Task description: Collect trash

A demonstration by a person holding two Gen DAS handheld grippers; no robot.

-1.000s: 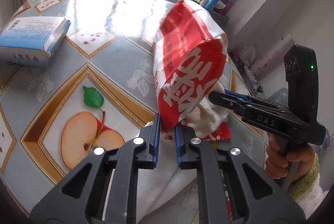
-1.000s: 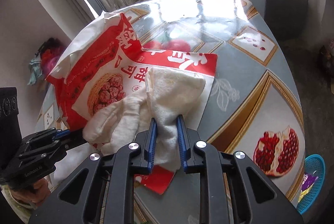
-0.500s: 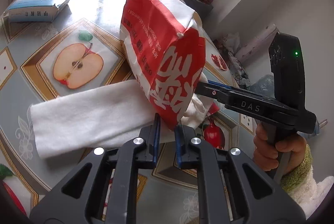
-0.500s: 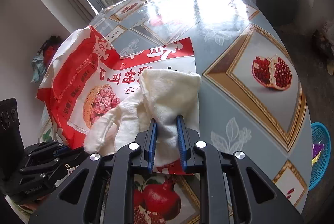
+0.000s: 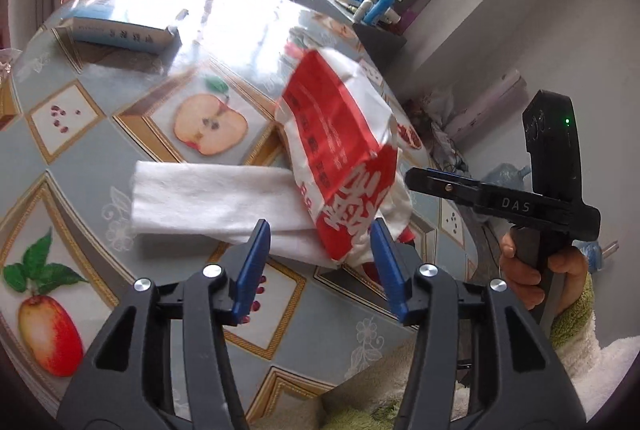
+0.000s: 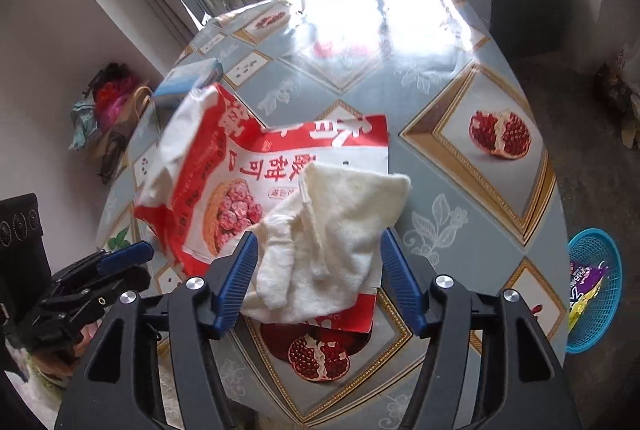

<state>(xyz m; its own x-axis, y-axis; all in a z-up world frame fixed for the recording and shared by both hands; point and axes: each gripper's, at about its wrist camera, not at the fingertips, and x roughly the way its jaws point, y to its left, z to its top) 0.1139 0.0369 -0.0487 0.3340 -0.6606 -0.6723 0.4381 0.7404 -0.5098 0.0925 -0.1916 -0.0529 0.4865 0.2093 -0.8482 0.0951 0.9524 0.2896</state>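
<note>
A red and white snack bag (image 5: 340, 157) (image 6: 224, 185) is in the air above the fruit-patterned table, blurred, with no jaw closed on it. A crumpled white cloth (image 6: 332, 230) lies against the bag's front. My left gripper (image 5: 320, 262) is open, its blue pads on either side of the bag's lower corner. My right gripper (image 6: 316, 278) is open too, its pads on either side of the cloth. A flat white cloth (image 5: 216, 201) lies on the table behind the bag.
A blue and white box (image 5: 120, 29) (image 6: 188, 81) lies at the far side of the table (image 6: 460, 157). A blue basket (image 6: 592, 286) holding wrappers sits on the floor right of the table. A grey cabinet (image 6: 520, 1) with bottles stands beyond.
Both grippers were shut, the left on the bag's corner and the right on the white cloth. Both have opened. Both views have pulled back from the table.
</note>
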